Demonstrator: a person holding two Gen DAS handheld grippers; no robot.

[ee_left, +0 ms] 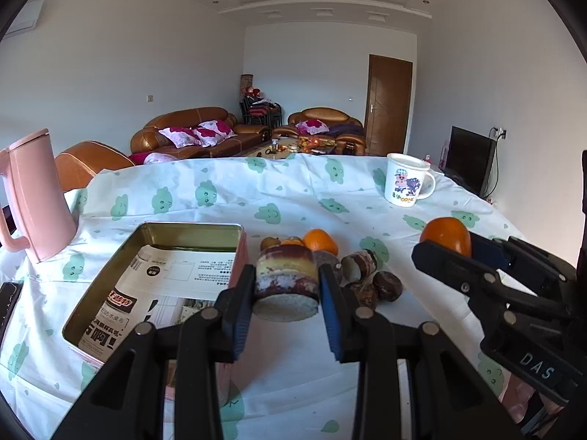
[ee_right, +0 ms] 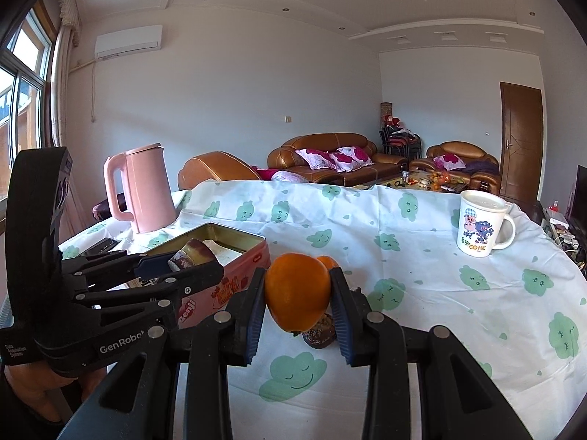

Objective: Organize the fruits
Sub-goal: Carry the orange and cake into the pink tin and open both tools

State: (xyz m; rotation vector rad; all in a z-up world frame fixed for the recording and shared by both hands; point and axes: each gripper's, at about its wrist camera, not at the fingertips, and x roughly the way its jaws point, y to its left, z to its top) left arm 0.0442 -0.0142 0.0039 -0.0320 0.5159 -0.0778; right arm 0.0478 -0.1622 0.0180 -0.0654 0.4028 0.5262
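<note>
My left gripper (ee_left: 286, 293) is shut on a purple-brown sweet potato chunk (ee_left: 286, 282) and holds it above the tablecloth, just right of the open pink tin box (ee_left: 154, 278). My right gripper (ee_right: 297, 300) is shut on an orange (ee_right: 297, 291), lifted over the cloth. In the left wrist view the right gripper (ee_left: 455, 253) with its orange (ee_left: 445, 234) is at the right. A second orange (ee_left: 320, 241) and several brown pieces (ee_left: 367, 275) lie in a pile behind the left gripper. In the right wrist view the left gripper (ee_right: 172, 267) holds its chunk (ee_right: 190, 255) at the tin's (ee_right: 234, 282) near side.
A pink kettle (ee_left: 36, 198) stands at the table's left. A white cartoon mug (ee_left: 403, 179) stands at the far right. A dark phone (ee_left: 9, 297) lies at the left edge. The tin holds printed paper (ee_left: 165, 286). Sofas and a door are beyond the table.
</note>
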